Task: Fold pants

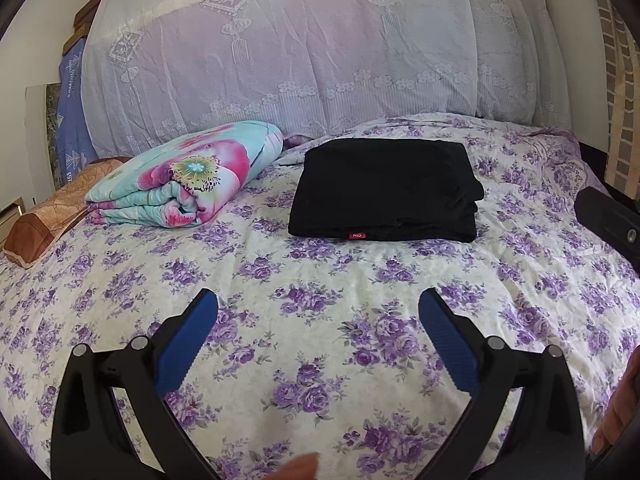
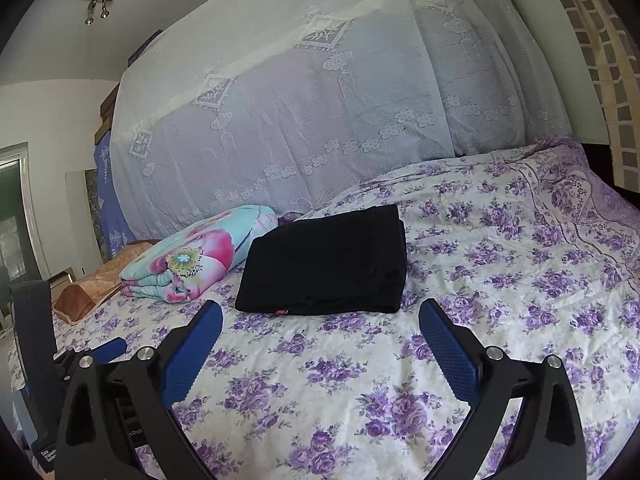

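Folding looks finished: black fabric pants lying in a compact rectangle on the purple-flowered bed sheet. Left tool and right tool both spread wide, empty, well short of it. Next, probably only pulling away.

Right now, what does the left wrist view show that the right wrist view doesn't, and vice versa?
Only the left wrist view: part of the right hand-held gripper's black body at its right edge, and fingertips at the bottom edge.

Only the right wrist view: ceiling spotlights, a window or door at far left, and the left hand-held gripper seen from the side at lower left.

Both: the folded black pants with a red tag, the rolled floral quilt, a brown pillow, the purple-flowered bedsheet, the lace cover. Left hand-held gripper and right hand-held gripper are both open, holding nothing.
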Tool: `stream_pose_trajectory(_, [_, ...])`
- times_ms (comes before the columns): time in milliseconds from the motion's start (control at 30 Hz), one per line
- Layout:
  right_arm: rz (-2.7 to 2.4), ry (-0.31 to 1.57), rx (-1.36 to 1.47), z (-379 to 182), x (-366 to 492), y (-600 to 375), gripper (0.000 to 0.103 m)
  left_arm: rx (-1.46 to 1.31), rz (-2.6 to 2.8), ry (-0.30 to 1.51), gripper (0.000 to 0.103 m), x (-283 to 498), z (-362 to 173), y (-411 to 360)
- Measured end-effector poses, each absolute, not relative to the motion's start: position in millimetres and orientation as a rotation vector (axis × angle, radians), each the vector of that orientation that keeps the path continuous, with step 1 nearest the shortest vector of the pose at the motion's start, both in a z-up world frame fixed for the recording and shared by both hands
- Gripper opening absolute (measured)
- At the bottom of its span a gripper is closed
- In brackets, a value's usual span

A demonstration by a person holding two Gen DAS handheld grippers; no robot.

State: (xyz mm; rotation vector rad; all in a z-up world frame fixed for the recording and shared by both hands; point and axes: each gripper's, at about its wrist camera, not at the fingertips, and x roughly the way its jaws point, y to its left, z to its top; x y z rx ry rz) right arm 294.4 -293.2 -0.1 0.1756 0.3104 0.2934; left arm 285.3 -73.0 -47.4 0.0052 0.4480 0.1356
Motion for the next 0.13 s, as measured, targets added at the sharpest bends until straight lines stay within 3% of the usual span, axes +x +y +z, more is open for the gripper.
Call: stream_pose_trajectory(133, [0.296, 0.313, 0.173, -0.8, 294.0, -292.1, 0.099, 0.007, 0.132, 0.448, 0.098, 285.0, -49.3, -72.5])
